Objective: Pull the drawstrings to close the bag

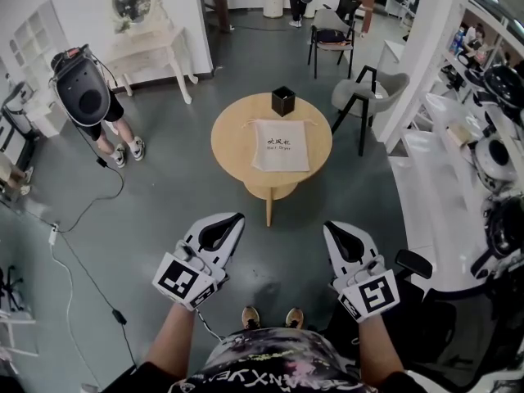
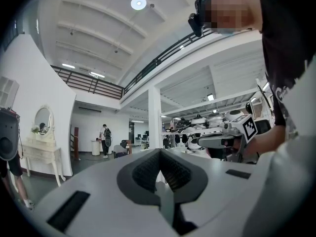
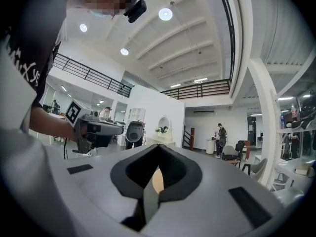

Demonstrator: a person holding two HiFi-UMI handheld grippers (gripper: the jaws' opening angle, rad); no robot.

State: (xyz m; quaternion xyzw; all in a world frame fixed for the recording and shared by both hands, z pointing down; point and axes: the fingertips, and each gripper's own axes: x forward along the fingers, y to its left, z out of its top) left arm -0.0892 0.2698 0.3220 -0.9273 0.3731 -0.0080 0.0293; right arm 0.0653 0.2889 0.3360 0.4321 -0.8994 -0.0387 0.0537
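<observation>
A cream drawstring bag (image 1: pixel 281 145) with dark print lies flat on the round wooden table (image 1: pixel 231 137) in the head view, its thin strings spread at the top corners. My left gripper (image 1: pixel 231 217) and right gripper (image 1: pixel 329 226) are held well short of the table, above the grey floor. Both are shut with nothing between the jaws. In the left gripper view the left gripper (image 2: pixel 159 150) points out into the room with its jaws pressed together. A sliver of tabletop (image 3: pixel 157 179) shows through the closed right gripper (image 3: pixel 159 145) in the right gripper view.
A small black box (image 1: pixel 283 100) stands on the table behind the bag. Two chairs (image 1: pixel 362 97) sit at the back right and a white counter (image 1: pixel 442 178) with equipment runs along the right. A person (image 1: pixel 98 109) stands at the left by a white dresser (image 1: pixel 151 51). Cables trail on the floor.
</observation>
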